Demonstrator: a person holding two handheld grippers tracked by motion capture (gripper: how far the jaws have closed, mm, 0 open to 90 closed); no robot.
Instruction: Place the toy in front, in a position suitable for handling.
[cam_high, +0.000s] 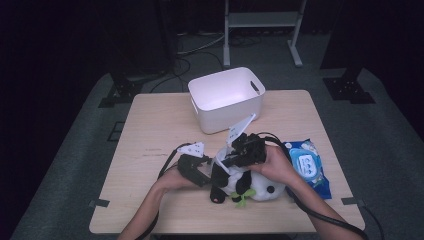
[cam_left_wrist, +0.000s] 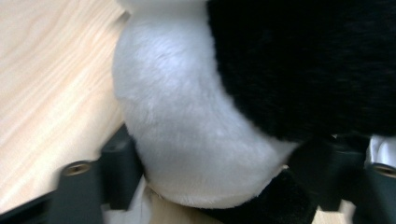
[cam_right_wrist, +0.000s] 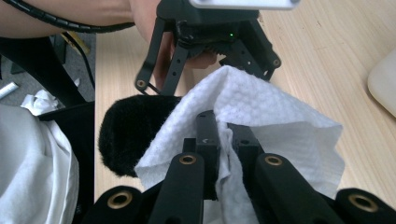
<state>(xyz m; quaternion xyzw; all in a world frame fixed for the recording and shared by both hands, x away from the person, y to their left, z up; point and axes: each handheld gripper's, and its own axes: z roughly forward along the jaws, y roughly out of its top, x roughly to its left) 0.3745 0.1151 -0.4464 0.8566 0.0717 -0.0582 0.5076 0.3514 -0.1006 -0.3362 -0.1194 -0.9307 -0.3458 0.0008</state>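
Wiping step in hand: my right claw (cam_right_wrist: 223, 135) pinches the white embossed paper wipe (cam_right_wrist: 261, 116) over the black-and-white plush panda (cam_high: 250, 184) lying on the desk (cam_high: 150, 135). Left claw (cam_left_wrist: 210, 186) straddles its body; grip unclear. Next: rub fur, brace toy.

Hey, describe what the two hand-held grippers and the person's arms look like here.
Both are black. The left hand-held gripper and the right hand-held gripper each carry a pale grey three-cornered plate on top. From close up, the right one's jaws are black bars with brass-coloured screw inserts. A thick black cable trails from the right one along the forearm. The forearms are bare, with no sleeves in sight.
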